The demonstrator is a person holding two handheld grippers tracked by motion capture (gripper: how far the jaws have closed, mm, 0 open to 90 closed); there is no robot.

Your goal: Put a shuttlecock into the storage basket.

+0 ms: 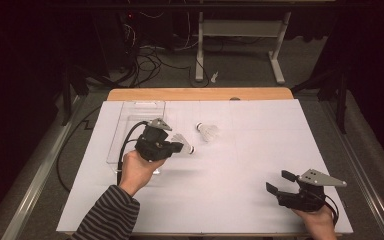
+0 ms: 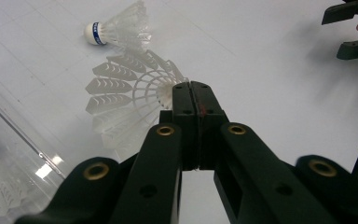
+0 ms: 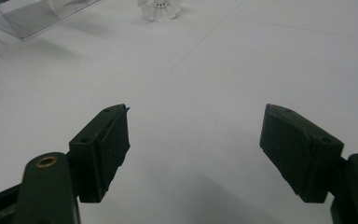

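The left hand-held gripper [image 2: 196, 100] is clamped shut on a shuttlecock's [image 2: 130, 98] skirt edge. At four o'clock, the right hand-held gripper [image 3: 196, 140] gapes wide, empty, above the desk [image 1: 240, 165].

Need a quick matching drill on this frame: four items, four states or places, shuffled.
Items:
1. left gripper
2. right gripper
3. loose shuttlecock
4. clear box

States:
A. lying alone on the white table
B. fingers spread, nothing between them
C. fingers shut on a shuttlecock's skirt
D. stands at the left of the table, a shuttlecock inside

Pairs: 1-C, 2-B, 3-A, 4-D
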